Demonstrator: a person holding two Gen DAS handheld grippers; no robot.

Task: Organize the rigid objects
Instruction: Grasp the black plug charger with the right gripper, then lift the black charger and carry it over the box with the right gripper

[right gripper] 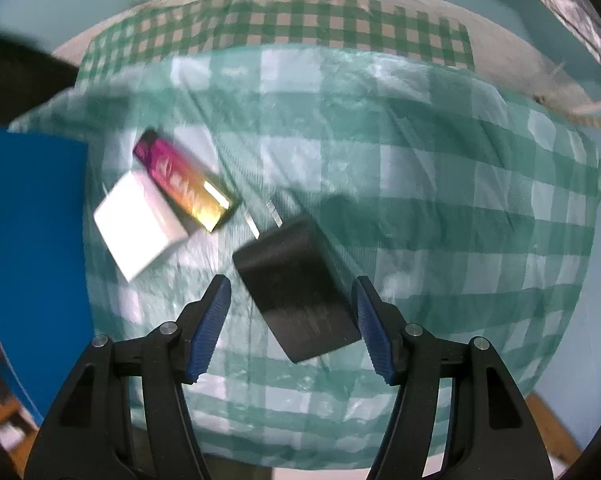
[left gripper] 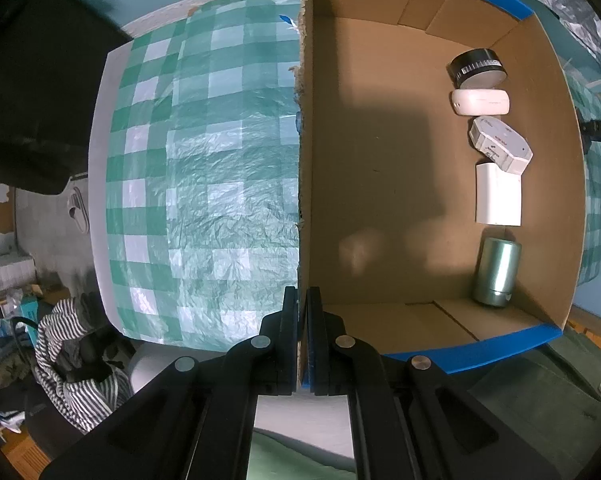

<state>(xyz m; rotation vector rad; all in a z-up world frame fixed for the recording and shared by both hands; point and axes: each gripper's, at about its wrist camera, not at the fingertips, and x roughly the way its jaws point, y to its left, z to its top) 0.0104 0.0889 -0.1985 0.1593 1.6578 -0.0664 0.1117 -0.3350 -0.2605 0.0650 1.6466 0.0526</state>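
A green-checked cloth (right gripper: 420, 168) covers the table under both my grippers. My left gripper (left gripper: 303, 312) is clamped on the box (left gripper: 380, 200) wall, steadying it. Inside, along the far side from that grip, five things already sit in a row: can (left gripper: 496, 272), white block (left gripper: 498, 194), adapter (left gripper: 500, 144), white case (left gripper: 480, 102), black tin (left gripper: 476, 66). My right gripper (right gripper: 290, 320) stands apart, jaws straddling the black charger (right gripper: 296, 292), not yet pressing. Just beyond, to its left, white box (right gripper: 140, 224) and pink pack (right gripper: 184, 184) wait. I judge over half done.
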